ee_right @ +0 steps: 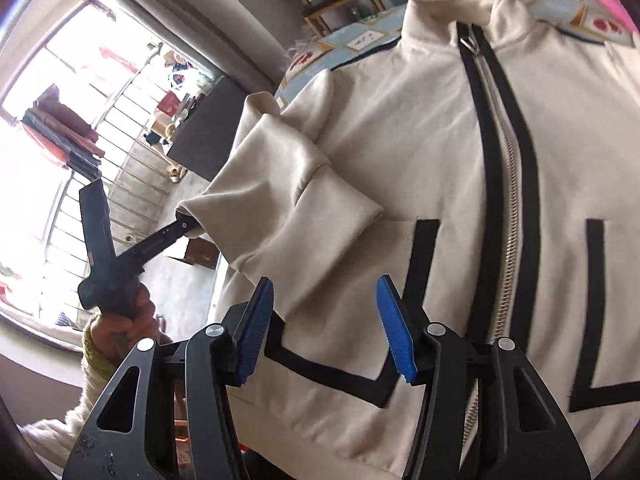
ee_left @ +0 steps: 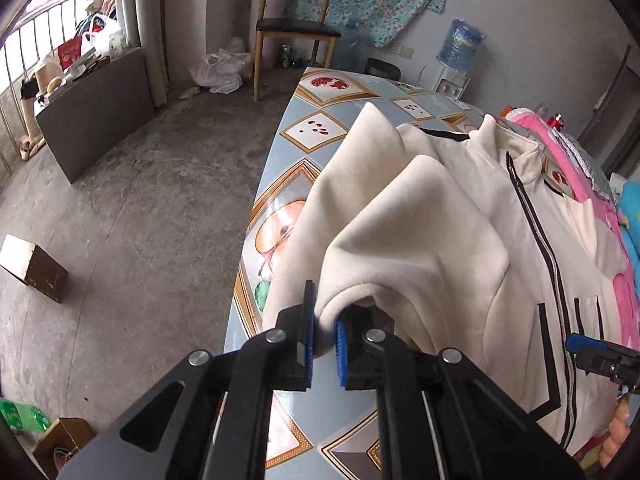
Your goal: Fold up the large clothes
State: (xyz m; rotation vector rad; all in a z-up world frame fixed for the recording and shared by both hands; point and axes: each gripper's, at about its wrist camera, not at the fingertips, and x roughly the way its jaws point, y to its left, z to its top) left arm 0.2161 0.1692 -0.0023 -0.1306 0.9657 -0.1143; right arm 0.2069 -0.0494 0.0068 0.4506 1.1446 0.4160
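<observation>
The cream jacket (ee_right: pixel 420 128) lay front up on the table (ee_left: pixel 308 132), zip (ee_right: pixel 508 184) closed, collar at the far end. Your left gripper (ee_left: pixel 322 334) was clamped on the cuff of one sleeve (ee_left: pixel 404 240) and held it raised over the jacket's left side. Your right gripper (ee_right: pixel 326 330) stood with its jaws apart above the lower front, with nothing pinched between them.

I think the thick cuff could slip out of the small bite, so the sleeve would drop in a bunch. The jacket's left edge also lay close to the table's left edge, so a strong pull might drag it off. The open right gripper could catch the zip.

The table had a glossy cloth with fruit pictures; pink fabric (ee_left: pixel 568 160) lay at its right. Further away were the concrete floor (ee_left: pixel 140 208), a wooden chair (ee_left: pixel 296 28) and a water dispenser (ee_left: pixel 456 60).
</observation>
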